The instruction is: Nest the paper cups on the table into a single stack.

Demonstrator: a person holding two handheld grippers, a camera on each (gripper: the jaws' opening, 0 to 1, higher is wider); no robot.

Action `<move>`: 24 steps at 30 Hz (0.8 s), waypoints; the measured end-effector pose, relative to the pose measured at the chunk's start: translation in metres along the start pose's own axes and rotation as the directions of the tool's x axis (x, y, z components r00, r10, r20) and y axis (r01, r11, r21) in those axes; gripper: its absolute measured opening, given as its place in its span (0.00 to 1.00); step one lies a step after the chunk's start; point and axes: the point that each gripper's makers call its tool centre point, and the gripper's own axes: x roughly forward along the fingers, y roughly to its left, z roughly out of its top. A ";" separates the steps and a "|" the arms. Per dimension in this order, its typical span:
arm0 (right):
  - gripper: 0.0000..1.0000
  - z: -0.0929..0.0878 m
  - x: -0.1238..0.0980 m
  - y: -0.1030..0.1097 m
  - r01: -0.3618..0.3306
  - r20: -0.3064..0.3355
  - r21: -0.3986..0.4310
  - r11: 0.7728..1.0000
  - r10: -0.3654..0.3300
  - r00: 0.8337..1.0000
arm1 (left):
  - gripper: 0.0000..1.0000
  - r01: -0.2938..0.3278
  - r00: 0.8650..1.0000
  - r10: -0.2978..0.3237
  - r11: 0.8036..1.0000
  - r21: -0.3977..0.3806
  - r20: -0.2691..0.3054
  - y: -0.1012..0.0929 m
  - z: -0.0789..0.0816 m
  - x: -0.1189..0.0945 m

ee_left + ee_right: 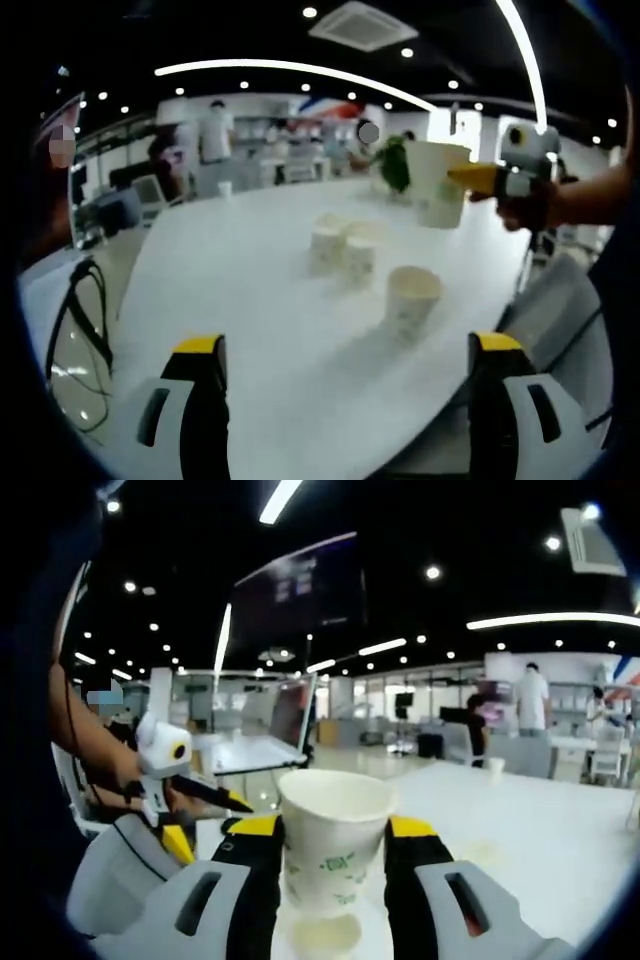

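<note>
A white paper cup (330, 845) with green print stands upright between my right gripper's (335, 865) yellow-tipped jaws, which are shut on it. In the left gripper view that same cup (438, 185) hangs above the far right of the white table (250, 290), with the right gripper (470, 178) coming in from the right. One cup (412, 300) stands alone on the table. A small cluster of cups (343, 245) sits just behind it. My left gripper (347, 355) is wide open and holds nothing, low over the near table edge. It appears as the left gripper (205, 820) in a hand.
A pale round rim (320, 935) lies right under the held cup. A green plant (395, 165) stands at the table's far end. Black cables (85, 330) hang off the left side. People and chairs (205, 140) are in the background.
</note>
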 end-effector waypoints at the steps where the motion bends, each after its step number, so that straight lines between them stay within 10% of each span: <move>1: 0.37 -0.001 0.000 0.000 0.001 0.000 0.000 1.000 -0.001 1.000 | 1.00 0.000 1.000 0.000 1.000 0.000 0.000 0.000 0.000 0.000; 24: 0.37 -0.041 0.010 0.004 0.003 -0.040 0.008 1.000 -0.003 0.999 | 1.00 -0.003 1.000 0.003 1.000 -0.008 -0.002 0.000 -0.003 -0.001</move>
